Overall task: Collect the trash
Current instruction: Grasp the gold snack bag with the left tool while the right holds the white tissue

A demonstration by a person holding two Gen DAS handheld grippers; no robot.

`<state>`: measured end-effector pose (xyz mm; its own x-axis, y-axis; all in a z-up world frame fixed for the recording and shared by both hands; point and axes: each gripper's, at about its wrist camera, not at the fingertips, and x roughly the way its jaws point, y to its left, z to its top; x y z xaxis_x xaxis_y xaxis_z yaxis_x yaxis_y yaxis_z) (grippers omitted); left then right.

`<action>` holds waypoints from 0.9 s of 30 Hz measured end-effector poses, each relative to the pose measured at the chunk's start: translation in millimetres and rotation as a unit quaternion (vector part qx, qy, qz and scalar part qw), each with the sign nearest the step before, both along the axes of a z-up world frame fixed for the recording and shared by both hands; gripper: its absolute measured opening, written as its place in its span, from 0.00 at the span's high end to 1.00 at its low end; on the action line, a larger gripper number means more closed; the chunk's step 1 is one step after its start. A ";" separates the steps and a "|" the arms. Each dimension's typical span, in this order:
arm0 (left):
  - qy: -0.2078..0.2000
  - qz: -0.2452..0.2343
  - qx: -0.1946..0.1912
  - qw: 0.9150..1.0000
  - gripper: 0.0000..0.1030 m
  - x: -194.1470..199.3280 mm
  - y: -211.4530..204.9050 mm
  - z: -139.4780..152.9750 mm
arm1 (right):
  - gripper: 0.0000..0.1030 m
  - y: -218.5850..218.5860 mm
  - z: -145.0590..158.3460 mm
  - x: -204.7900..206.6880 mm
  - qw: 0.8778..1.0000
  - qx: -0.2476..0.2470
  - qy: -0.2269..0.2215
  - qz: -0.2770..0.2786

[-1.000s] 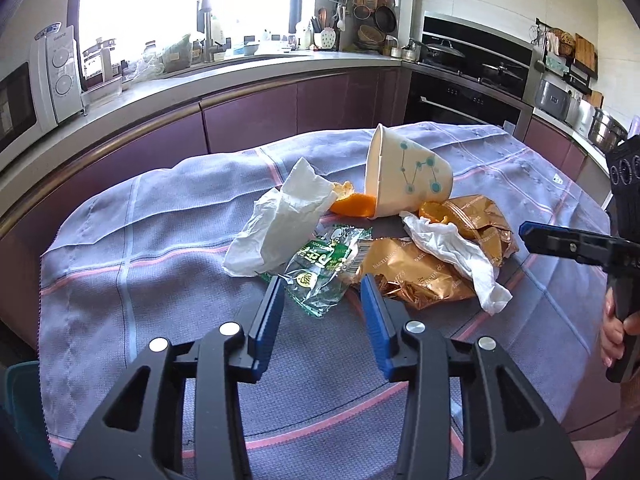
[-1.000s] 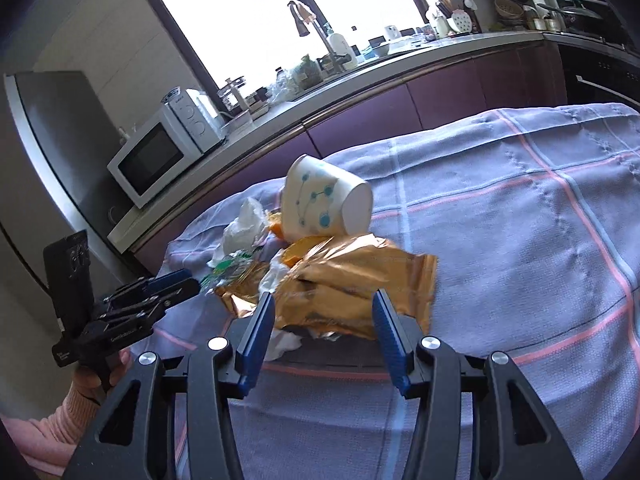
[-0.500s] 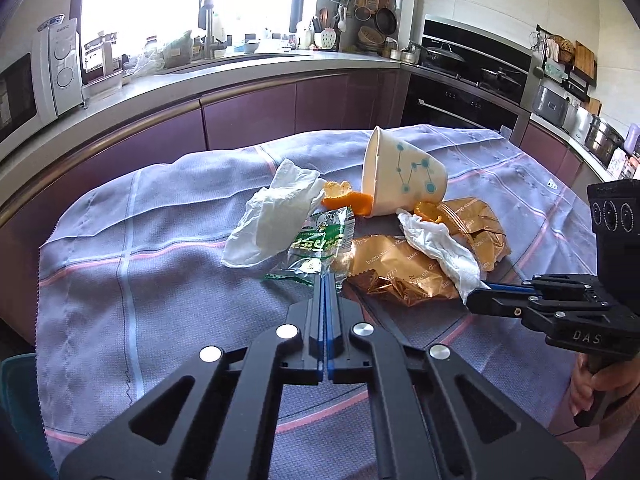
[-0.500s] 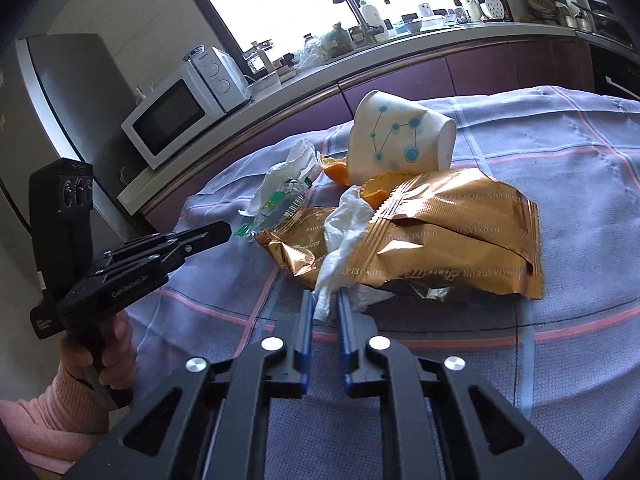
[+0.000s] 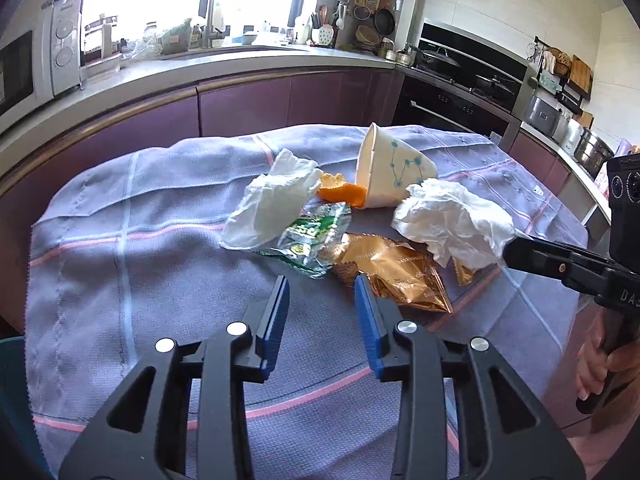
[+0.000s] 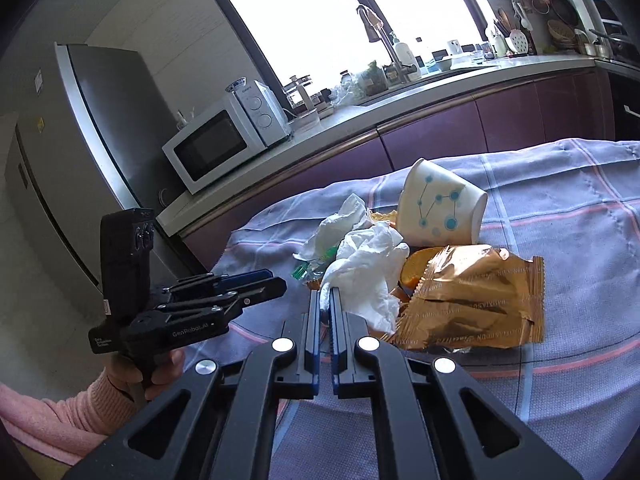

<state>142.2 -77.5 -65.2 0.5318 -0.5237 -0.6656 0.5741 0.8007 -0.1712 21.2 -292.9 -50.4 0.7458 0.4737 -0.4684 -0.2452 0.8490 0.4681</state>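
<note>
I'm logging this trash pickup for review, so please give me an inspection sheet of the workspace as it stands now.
Surface: table under a purple checked cloth, wrinkled.
Job's things: crumpled white tissue pinched and lifted; second tissue; green wrapper; gold snack bags; orange peel; paper cup lying on its side.
Clutter: nothing seen beyond the trash pile.
Grippers: left gripper open and empty, its jaws having just been opening, short of the wrappers; right gripper shut on the crumpled white tissue.
Cables: nothing seen.
Surroundings: kitchen counter with microwave, sink tap, oven, fridge; a pink sleeve.
</note>
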 end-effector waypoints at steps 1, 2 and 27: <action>0.005 -0.004 0.001 1.000 0.67 -0.7 -4.0 -2.9 | 0.97 -0.8 -1.3 0.8 1.000 0.002 0.002 0.001; 0.008 -0.008 0.004 1.000 0.66 -0.9 -8.1 -5.4 | 0.97 -1.9 -2.9 1.2 1.000 0.004 0.003 0.001; 0.091 -0.032 -0.062 0.993 0.87 4.2 -38.0 -14.1 | 0.97 -1.3 -0.8 -1.1 1.000 0.009 -0.003 0.012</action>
<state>146.3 -115.5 -79.3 0.3708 -0.6363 -0.6765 0.5734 0.7299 -0.3722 20.2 -294.2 -51.2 0.7367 0.5002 -0.4550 -0.2690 0.8341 0.4815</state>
